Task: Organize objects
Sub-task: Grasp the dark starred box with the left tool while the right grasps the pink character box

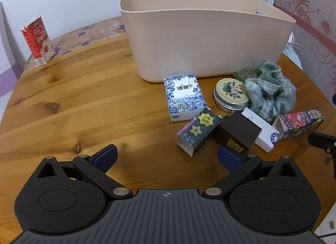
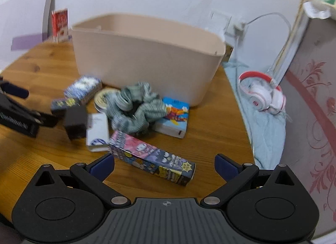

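Observation:
A beige bin [image 1: 205,40] [image 2: 147,59] stands at the back of the wooden table [image 1: 84,97]. In front of it lie a blue-white box [image 1: 183,97], a round tin [image 1: 231,95], a green cloth [image 1: 271,90] [image 2: 134,107], a starred purple box [image 1: 197,132], a tilted dark box [image 1: 237,132] [image 2: 75,122], a white box [image 1: 260,130] and a blue-orange box [image 2: 174,118]. My left gripper [image 1: 168,155] [image 2: 37,105] is open, its right finger at the dark box. My right gripper [image 2: 164,163] is open, with the long cartoon box [image 2: 151,160] [image 1: 300,124] lying between its fingertips.
A red carton [image 1: 36,40] [image 2: 60,24] stands at the table's far left edge. Right of the table is a bed with a light blue cover [image 2: 266,130] and red-white headphones [image 2: 262,95]. A charger cable [image 2: 273,16] hangs from the wall socket. Bare wood lies to the left.

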`<state>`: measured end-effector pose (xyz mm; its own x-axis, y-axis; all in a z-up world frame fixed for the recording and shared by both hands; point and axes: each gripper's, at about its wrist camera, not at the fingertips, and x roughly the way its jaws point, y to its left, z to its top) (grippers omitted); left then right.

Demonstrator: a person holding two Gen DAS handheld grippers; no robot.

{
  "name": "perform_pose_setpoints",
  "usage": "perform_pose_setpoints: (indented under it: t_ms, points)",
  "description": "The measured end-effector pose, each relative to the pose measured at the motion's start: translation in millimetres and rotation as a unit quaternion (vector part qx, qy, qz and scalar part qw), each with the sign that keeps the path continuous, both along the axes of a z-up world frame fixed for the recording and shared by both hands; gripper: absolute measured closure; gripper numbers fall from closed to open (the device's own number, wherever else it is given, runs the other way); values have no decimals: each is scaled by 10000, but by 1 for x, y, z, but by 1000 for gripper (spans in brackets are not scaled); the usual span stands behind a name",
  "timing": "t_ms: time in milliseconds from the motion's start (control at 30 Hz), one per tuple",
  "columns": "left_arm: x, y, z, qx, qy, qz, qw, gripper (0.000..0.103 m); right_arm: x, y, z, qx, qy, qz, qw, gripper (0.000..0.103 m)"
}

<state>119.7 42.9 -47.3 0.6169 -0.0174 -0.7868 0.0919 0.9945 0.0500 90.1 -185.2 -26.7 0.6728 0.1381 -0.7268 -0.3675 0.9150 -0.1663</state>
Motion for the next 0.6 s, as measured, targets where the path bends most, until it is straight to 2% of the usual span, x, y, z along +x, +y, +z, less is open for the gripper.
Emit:
perform_pose_setpoints:
  t_ms: [333,400,533,600]
  points:
    - [23,3,-13,-35,123,-362,9993,0,38,-4,-25,118,549,721,9958,1]
    - [25,-1,-14,-57,95,-440,9990,0,44,-4,-28,164,667,811,9943,8]
    - [27,0,-16,-160,45,-487,9987,0,47,-1,-29,298,777,974,9918,17]
    - [25,1,-17,-184,-55,-568,9982,2,45,2,-27,283,771,1031,9913,27]
